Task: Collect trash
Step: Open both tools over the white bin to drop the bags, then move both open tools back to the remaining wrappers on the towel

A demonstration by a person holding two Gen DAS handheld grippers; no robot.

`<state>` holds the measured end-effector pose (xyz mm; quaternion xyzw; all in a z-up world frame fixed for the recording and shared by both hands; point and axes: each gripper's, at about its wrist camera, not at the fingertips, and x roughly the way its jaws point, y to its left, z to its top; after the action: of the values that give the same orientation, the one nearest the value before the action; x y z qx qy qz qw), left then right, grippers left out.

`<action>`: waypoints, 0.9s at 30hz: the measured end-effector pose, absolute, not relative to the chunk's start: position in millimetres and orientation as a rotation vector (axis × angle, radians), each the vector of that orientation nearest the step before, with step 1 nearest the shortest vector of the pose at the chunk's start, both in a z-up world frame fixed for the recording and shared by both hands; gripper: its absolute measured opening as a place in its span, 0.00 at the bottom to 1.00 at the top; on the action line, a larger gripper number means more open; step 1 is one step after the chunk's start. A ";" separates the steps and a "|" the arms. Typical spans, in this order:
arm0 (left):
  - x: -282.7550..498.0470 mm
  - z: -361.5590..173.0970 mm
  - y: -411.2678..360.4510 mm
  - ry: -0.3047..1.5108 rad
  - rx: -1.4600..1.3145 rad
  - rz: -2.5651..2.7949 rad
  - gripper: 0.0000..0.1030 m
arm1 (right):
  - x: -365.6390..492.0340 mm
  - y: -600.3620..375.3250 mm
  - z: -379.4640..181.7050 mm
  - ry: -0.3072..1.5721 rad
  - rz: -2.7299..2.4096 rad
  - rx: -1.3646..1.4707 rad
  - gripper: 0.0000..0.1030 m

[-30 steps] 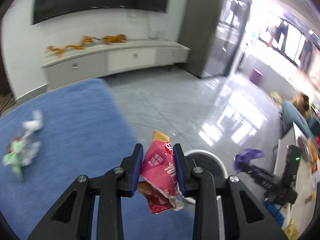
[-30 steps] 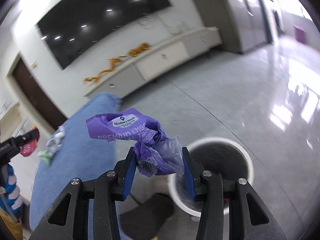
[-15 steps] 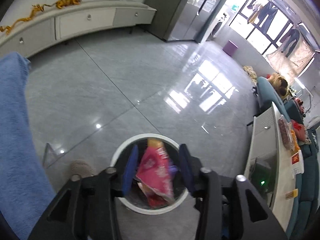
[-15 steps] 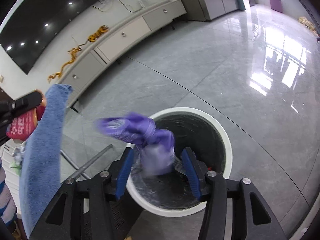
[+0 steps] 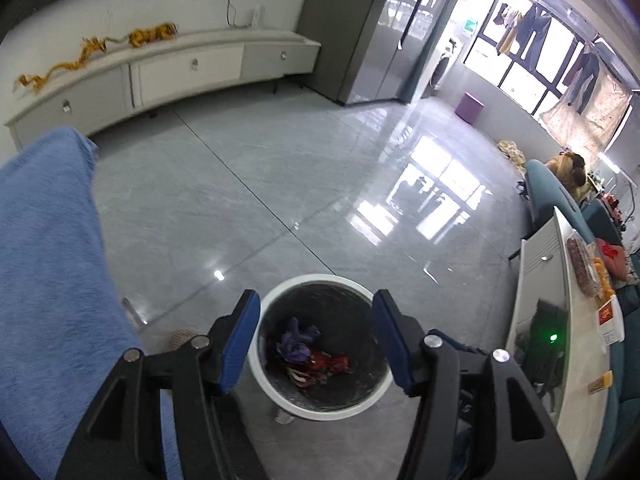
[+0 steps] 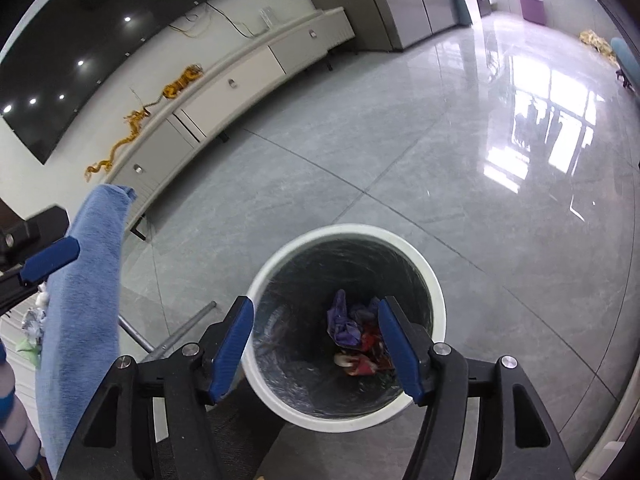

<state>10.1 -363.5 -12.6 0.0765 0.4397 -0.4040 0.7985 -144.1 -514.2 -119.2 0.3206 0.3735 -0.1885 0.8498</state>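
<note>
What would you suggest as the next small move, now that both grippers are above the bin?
Probably swing one gripper back toward the blue cloth: both the left gripper and right gripper are open and empty, the wrappers lie in the bin, and crumpled trash shows beyond the cloth.

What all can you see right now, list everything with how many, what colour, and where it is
trash bin: one, white rim, dark liner, on the floor below both grippers
purple wrapper: one, purple, crumpled, at the bottom of the bin
red wrapper: one, red, in the bin beside the purple one
blue cloth: one, blue, covering a surface left of the bin
crumpled trash: a few bits, white and green, past the cloth at far left; unclear
TV cabinet: one, white, along the far wall
dragon ornament: one, orange-yellow, on the cabinet
purple box: one, purple, on the floor near the windows
left gripper: black, blue pads, open, empty
right gripper: black, blue pads, open, empty
</note>
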 end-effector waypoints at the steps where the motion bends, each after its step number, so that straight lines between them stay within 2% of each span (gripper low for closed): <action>1: 6.7 -7.7 -358.3 0.922 0.169 -0.855 0.55 | -144.9 -511.1 -112.3 0.775 -0.396 0.665 0.61; 9: -26.0 35.7 -296.4 0.730 0.196 -0.738 0.57 | -153.9 -475.1 -48.5 0.672 -0.385 0.548 0.64; 14: -37.8 62.3 -250.8 0.626 0.160 -0.682 0.72 | -158.6 -441.8 -5.5 0.603 -0.363 0.452 0.70; 27: -53.8 100.0 -138.2 0.450 0.024 -0.538 0.73 | -169.0 -352.9 83.4 0.452 -0.351 0.202 0.84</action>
<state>-53.8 -138.2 100.0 0.0118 0.2203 -0.2636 0.9391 -169.0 -352.9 83.4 0.0995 0.2224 -0.1727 0.9544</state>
